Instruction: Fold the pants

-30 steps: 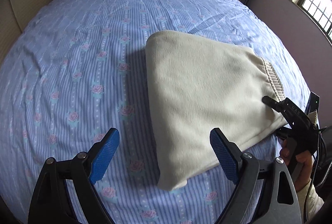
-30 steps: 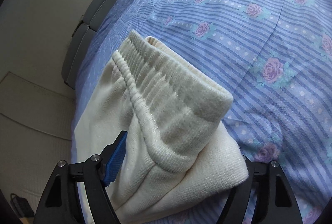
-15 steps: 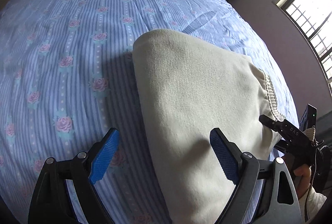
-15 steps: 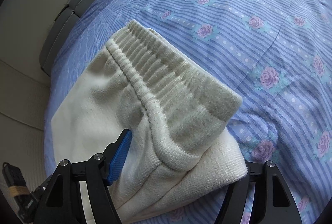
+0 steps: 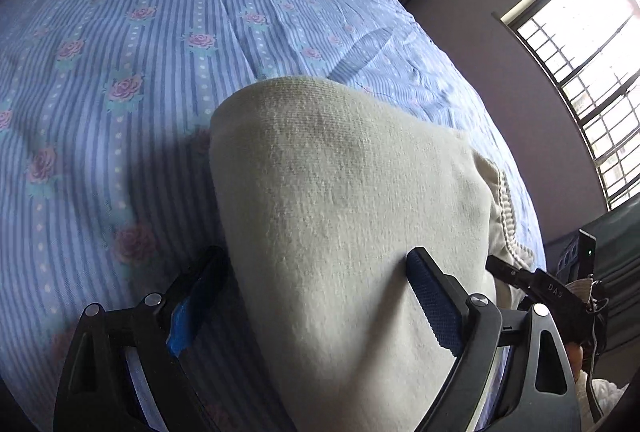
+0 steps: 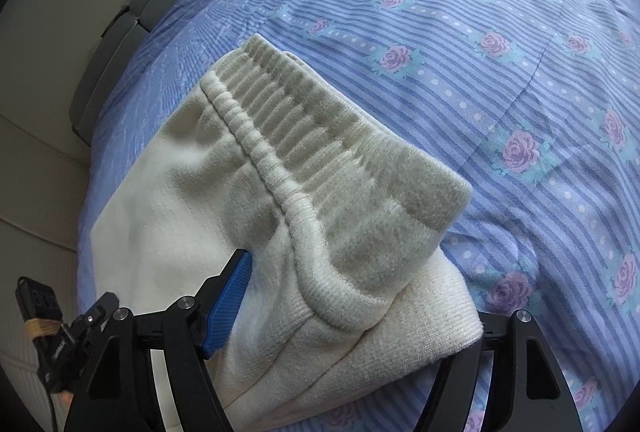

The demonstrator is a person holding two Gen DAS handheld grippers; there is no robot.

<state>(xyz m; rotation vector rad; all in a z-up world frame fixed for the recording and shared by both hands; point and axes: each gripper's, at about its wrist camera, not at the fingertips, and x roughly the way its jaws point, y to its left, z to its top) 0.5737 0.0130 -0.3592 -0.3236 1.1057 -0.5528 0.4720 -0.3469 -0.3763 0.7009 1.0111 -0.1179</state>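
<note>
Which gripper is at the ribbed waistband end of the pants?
The right gripper: its fingers straddle the ribbed waistband. The left gripper straddles the plain folded end.

Daylight enters through the barred window (image 5: 584, 79) far right of the left tool (image 5: 316, 296), blown out to white glare. The bed (image 5: 120, 71) left of that tool lies in soft dim shadow. Both views bend strongly and vignette to black at the corners; focus is mostly sharp, slightly soft up close
</note>
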